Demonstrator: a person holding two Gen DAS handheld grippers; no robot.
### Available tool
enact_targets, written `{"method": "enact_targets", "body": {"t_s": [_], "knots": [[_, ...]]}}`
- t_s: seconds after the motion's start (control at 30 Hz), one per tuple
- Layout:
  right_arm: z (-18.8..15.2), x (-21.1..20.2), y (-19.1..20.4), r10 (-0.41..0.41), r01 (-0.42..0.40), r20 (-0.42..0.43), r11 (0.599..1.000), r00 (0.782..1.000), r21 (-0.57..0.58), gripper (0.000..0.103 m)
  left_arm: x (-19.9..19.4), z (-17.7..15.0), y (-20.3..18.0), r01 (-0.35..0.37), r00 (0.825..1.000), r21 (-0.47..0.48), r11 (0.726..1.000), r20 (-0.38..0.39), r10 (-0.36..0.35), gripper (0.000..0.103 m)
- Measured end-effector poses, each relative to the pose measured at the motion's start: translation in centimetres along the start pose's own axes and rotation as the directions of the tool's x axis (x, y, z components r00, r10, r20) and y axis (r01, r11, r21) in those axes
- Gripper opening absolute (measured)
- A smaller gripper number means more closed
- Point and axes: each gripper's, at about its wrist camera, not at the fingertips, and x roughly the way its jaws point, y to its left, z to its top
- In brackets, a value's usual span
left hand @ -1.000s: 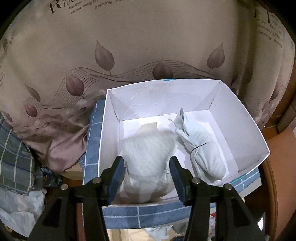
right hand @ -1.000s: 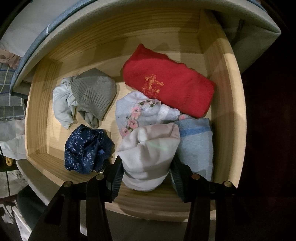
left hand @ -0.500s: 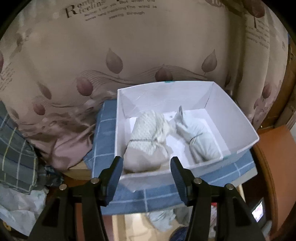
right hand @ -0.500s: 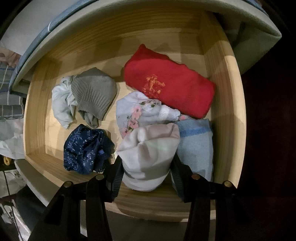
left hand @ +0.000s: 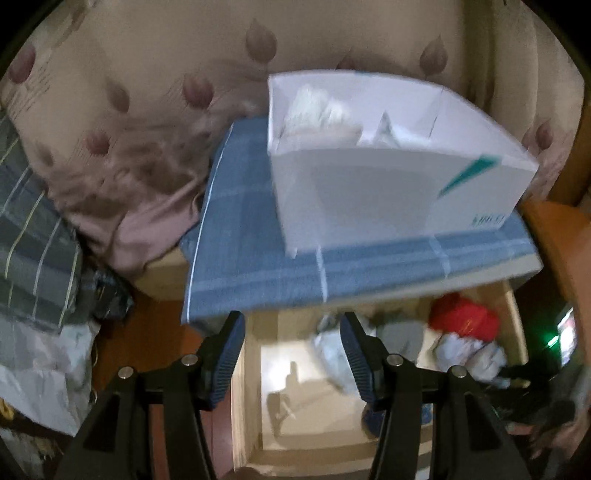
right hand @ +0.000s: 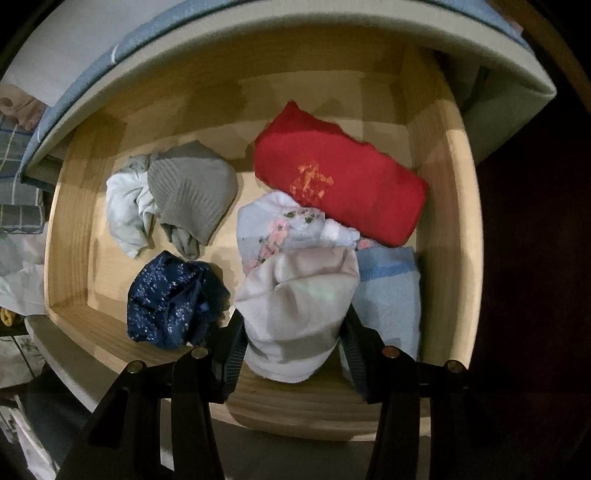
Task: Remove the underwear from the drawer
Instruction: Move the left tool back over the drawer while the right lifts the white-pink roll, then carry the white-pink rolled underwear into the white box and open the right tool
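Observation:
The open wooden drawer (right hand: 458, 206) holds several rolled garments: a red one (right hand: 343, 184), a floral white one (right hand: 273, 225), a light blue one (right hand: 388, 291), a grey knit one (right hand: 192, 192), a pale one (right hand: 125, 206) and a navy dotted one (right hand: 170, 299). My right gripper (right hand: 293, 332) is shut on a pinkish-white roll of underwear (right hand: 295, 310) at the drawer's front. My left gripper (left hand: 291, 354) is open and empty, above the drawer (left hand: 513, 317). A white box (left hand: 369, 184) on the blue-checked top (left hand: 258, 258) holds two pale rolls (left hand: 317, 110).
A leaf-print curtain (left hand: 147, 92) hangs behind the box. A plaid cushion (left hand: 29, 229) and white bags (left hand: 37, 376) lie at the left. The cabinet top (right hand: 258, 26) overhangs the drawer's back.
My left gripper let go of its pale roll in the white box, then pulled back and down toward the drawer. My right gripper has stayed shut on its roll.

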Motion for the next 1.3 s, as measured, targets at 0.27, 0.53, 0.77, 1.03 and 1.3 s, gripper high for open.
{"method": "enact_targets", "body": {"t_s": [0.27, 0.53, 0.77, 1.03, 1.3], "knots": [[-0.6, -2.4, 0.7, -0.031, 0.034, 0.124, 0.999, 0.992, -0.026, 0.045, 2.5, -5.2, -0.5, -0.016, 1.0, -0.088, 0.996, -0.025, 0.014, 0.055], [-0.7, -6.1, 1.3, -0.036, 0.05, 0.289, 0.998, 0.957, -0.04, 0.044, 2.9, -6.8, -0.7, -0.012, 1.0, -0.147, 0.989, 0.004, 0.013, 0.055], [0.5, -11.8, 2.1, -0.038, 0.074, 0.433, 0.995, 0.901, -0.067, 0.044, 2.5, -7.1, -0.6, -0.01, 0.999, -0.161, 0.987, 0.041, 0.017, 0.055], [4.1, -20.1, 3.3, -0.042, 0.116, 0.583, 0.989, 0.811, -0.09, 0.044, 1.8, -7.1, -1.5, -0.02, 0.996, -0.127, 0.992, 0.084, 0.031, 0.055], [9.8, -24.7, 5.1, -0.04, 0.13, 0.636, 0.987, 0.77, -0.096, 0.044, 1.8, -7.1, -2.1, -0.03, 0.995, -0.1, 0.995, 0.095, 0.04, 0.055]]}}
